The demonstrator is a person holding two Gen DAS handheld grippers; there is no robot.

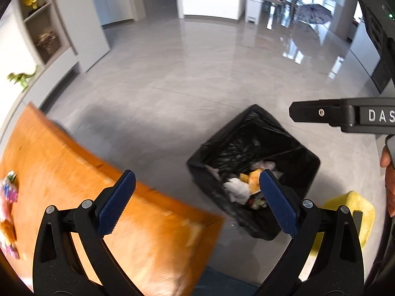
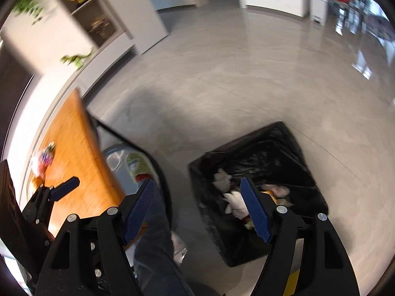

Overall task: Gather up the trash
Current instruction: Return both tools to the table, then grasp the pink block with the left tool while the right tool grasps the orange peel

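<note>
Floor tiles (image 1: 197, 74) lie bare beyond the wooden table (image 1: 74, 172) edge in the left wrist view, where the left gripper (image 1: 197, 185) spreads wide and empty above the black-lined trash bin (image 1: 296, 153) holding tissues and peels. Right wrist view: the right gripper (image 2: 197, 192) gapes, holding nothing, beside the bin (image 2: 271, 148). Blur smears wrappers (image 2: 43, 159) left on the table (image 2: 74, 135).

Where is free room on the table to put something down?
The table is bare from its edge near the bin back toward the wrappers. The far left end is crowded with those wrappers. Both grippers are open and empty.
</note>
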